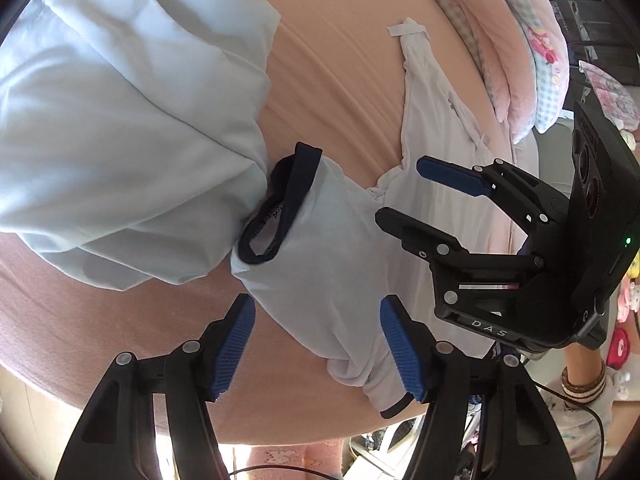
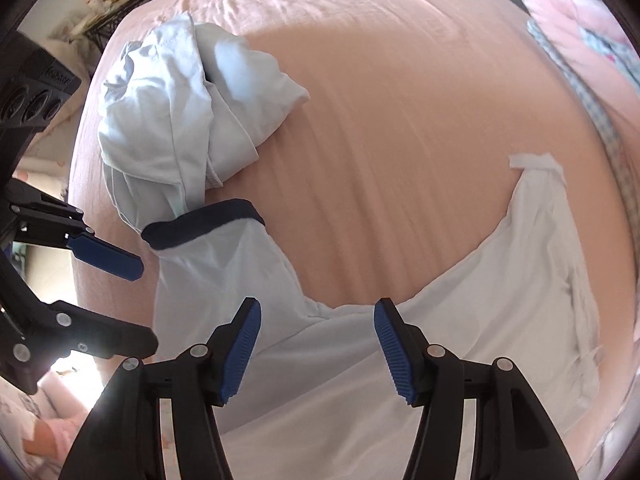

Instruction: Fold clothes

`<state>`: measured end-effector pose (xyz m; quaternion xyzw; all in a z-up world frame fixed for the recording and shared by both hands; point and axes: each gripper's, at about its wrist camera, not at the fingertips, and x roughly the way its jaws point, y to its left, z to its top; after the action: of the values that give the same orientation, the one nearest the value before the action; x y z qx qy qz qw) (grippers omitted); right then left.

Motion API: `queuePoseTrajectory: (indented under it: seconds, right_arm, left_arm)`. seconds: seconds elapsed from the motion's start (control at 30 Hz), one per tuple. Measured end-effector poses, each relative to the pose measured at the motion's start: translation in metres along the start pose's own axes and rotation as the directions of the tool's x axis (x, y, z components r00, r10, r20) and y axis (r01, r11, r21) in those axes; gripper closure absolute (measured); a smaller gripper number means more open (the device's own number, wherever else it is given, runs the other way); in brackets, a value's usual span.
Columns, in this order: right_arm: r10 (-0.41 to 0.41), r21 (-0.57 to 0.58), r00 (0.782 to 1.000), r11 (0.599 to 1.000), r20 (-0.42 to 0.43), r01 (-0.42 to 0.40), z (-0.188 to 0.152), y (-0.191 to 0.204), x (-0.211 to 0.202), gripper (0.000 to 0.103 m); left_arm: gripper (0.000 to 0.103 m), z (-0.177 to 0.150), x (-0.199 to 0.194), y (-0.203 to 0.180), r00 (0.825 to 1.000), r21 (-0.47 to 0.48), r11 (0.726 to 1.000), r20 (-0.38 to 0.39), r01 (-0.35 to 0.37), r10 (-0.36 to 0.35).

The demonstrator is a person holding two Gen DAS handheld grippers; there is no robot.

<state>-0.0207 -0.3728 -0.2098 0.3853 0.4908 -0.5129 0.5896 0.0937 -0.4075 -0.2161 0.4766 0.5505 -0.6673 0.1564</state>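
Garment under inspection: a white top with navy trim (image 2: 400, 380) lying spread on the pink bedsheet (image 2: 400, 100), its navy-edged sleeve cuff (image 2: 204, 222) reaching toward a pale blue garment (image 2: 180, 108) that sits bunched just beyond the cuff. Whether that bundle is folded or merely heaped cannot be told.

Left gripper (image 1: 318, 344): jaws wide, nothing held, poised over the sleeve on the near side of the cuff. Right gripper (image 2: 318, 344): jaws wide, nothing held, over the white top's body, on the side of the cuff away from the bundle.

Risks, as judged:
- The cuff touches or overlaps the bundle; a pull on the sleeve could drag the bundle or disturb it.
- The fabric looks thin and slack; a pinch could take one layer only, leaving the fold skewed.
- The white top's near edge hangs toward the bed's edge; a tug that way could slide it off.
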Motion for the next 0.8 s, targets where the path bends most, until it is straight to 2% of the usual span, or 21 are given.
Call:
queuePoseTrajectory:
  seconds: [0.1, 0.23, 0.43, 0.53, 0.63, 0.8]
  right_arm:
    - [0.006, -0.02, 1.0, 1.0, 0.005, -0.006, -0.001, -0.001, 0.001, 0.044]
    - [0.034, -0.023, 0.999, 0.999, -0.005, -0.034, -0.002, -0.001, 0.005, 0.044]
    - [0.041, -0.07, 0.998, 0.997, -0.038, -0.044, -0.003, 0.008, 0.016, 0.044]
    - [0.04, -0.098, 0.997, 0.994, -0.058, -0.046, -0.002, 0.013, 0.022, 0.044]
    - [0.037, -0.124, 0.996, 0.991, -0.078, -0.046, -0.002, 0.018, 0.029, 0.044]
    - [0.03, -0.162, 0.995, 0.986, -0.099, -0.046, -0.002, 0.024, 0.036, 0.044]
  left_arm:
    - [0.04, -0.002, 0.008, 0.006, 1.0, -0.051, 0.999, -0.008, 0.007, -0.008]
    - [0.04, -0.007, 0.011, 0.01, 1.0, -0.07, 0.997, 0.004, 0.017, -0.017]
    - [0.04, -0.011, 0.015, 0.018, 0.994, -0.167, 0.984, 0.096, 0.06, -0.045]
    - [0.04, -0.014, 0.016, 0.018, 0.988, -0.206, 0.976, 0.153, 0.068, -0.036]
    - [0.04, -0.019, 0.019, 0.011, 0.979, -0.206, 0.977, 0.203, 0.051, -0.008]
    - [0.041, -0.009, 0.025, 0.002, 0.971, -0.168, 0.986, 0.239, 0.012, 0.029]
